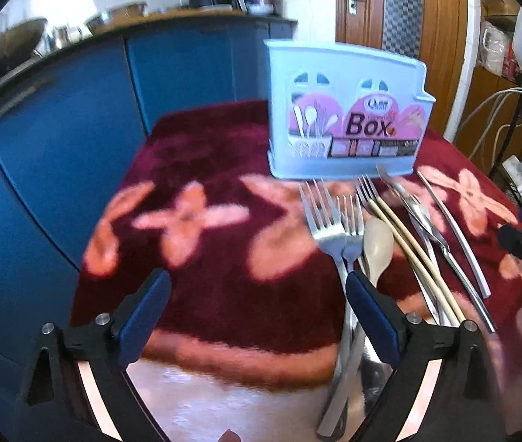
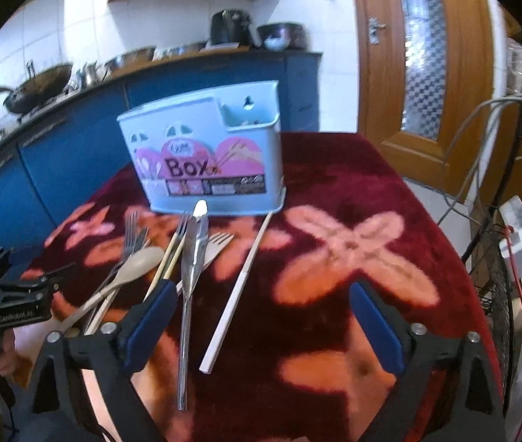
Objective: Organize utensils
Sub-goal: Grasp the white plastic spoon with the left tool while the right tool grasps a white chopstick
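Utensils (image 2: 172,258) are laid lengthwise before the box (image 2: 205,162), handles toward both grippers. The right gripper (image 2: 261,316), jaws apart, is judged nearer; the left gripper (image 1: 257,316) is likewise spread, empty.

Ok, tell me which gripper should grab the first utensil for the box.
Probably left. The left gripper is open with its right finger already beside the forks and spoon. The right gripper is open over bare cloth, with only the white stick near.

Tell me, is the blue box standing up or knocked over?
Standing up. The blue box sits flat on the red cloth, open top facing upward.
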